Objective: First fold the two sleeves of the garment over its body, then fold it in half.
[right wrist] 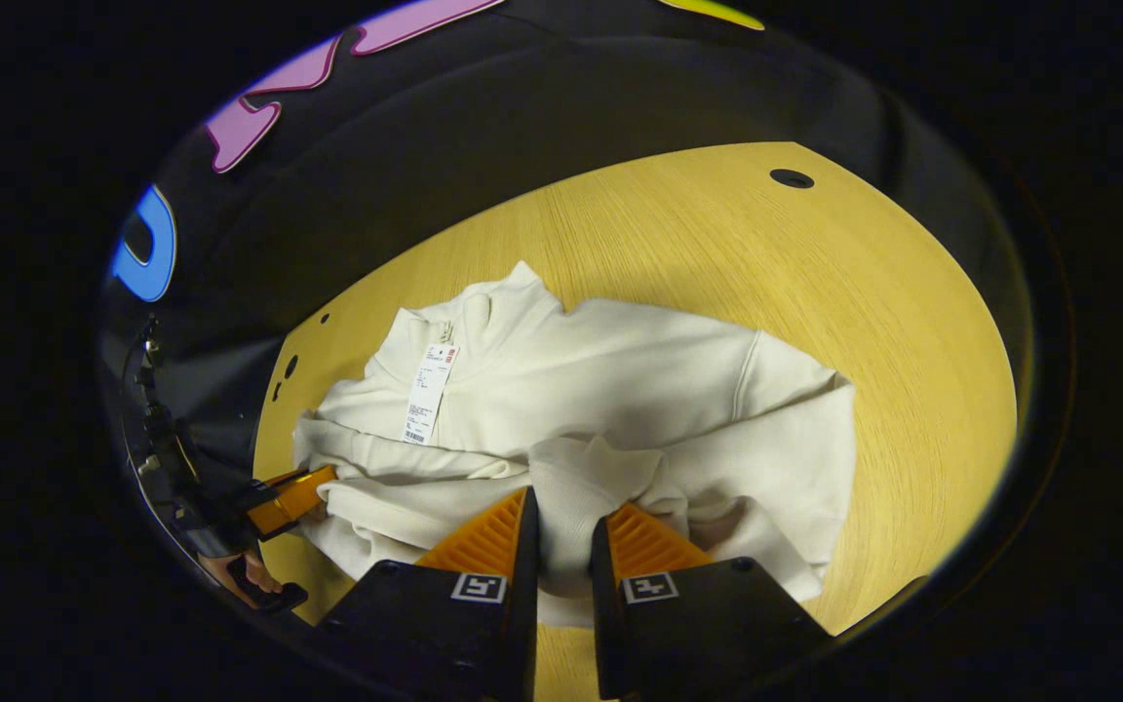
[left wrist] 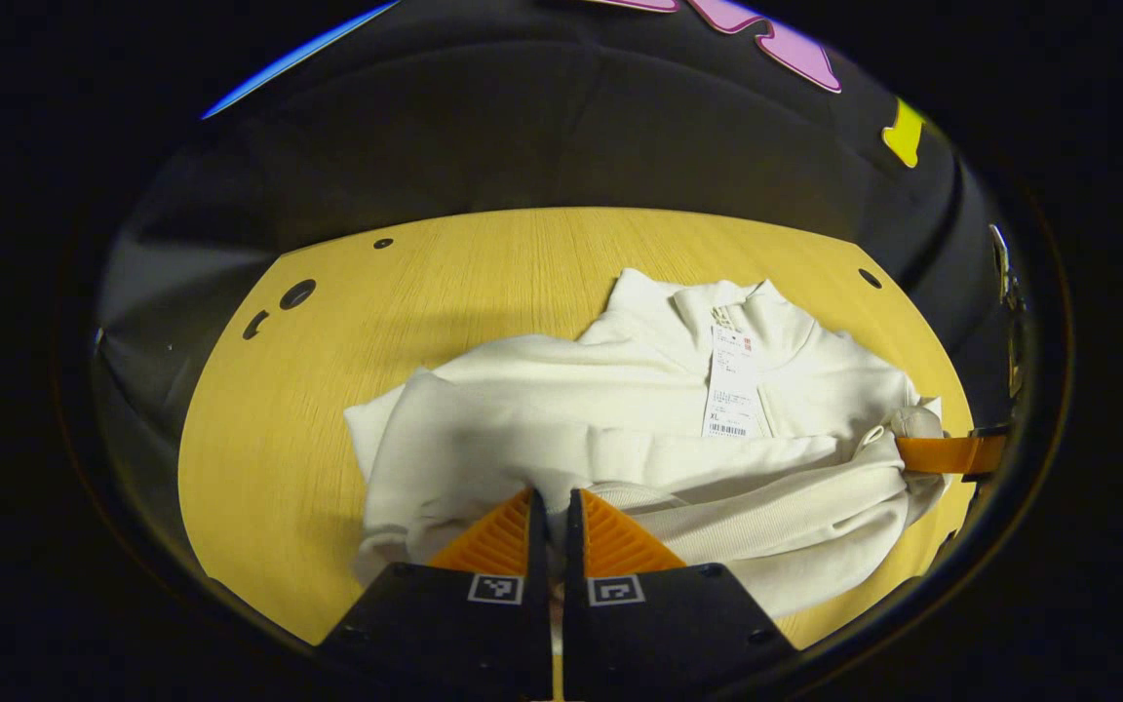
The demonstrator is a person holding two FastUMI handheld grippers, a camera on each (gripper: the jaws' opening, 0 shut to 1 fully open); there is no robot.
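A cream-white knit garment with a stand-up collar [left wrist: 659, 409] lies crumpled on the pale wooden desk [left wrist: 269, 429], collar toward the far edge. A white paper hang tag [left wrist: 732, 385] hangs from the collar onto the chest. In the left gripper view, the left tongs [left wrist: 555, 512] stand nearly closed at the near edge of the garment, with a thin fold of the cloth pinched between both fingers. The other tongs enter at the right edge of that view, touching a bunched sleeve cuff [left wrist: 912, 421].

In the right gripper view, the right tongs [right wrist: 564, 526] grip a ribbed cuff of the garment [right wrist: 581, 390], which rises as a band between the two fingers. A sleeve lies across the lower body below the hang tag [right wrist: 430, 390]. The left tongs [right wrist: 313, 487] appear at the left of this view, at the garment's edge, with a hand [right wrist: 250, 575] below them. Round holes [right wrist: 792, 178] mark the desk [right wrist: 864, 322] near its far rim.
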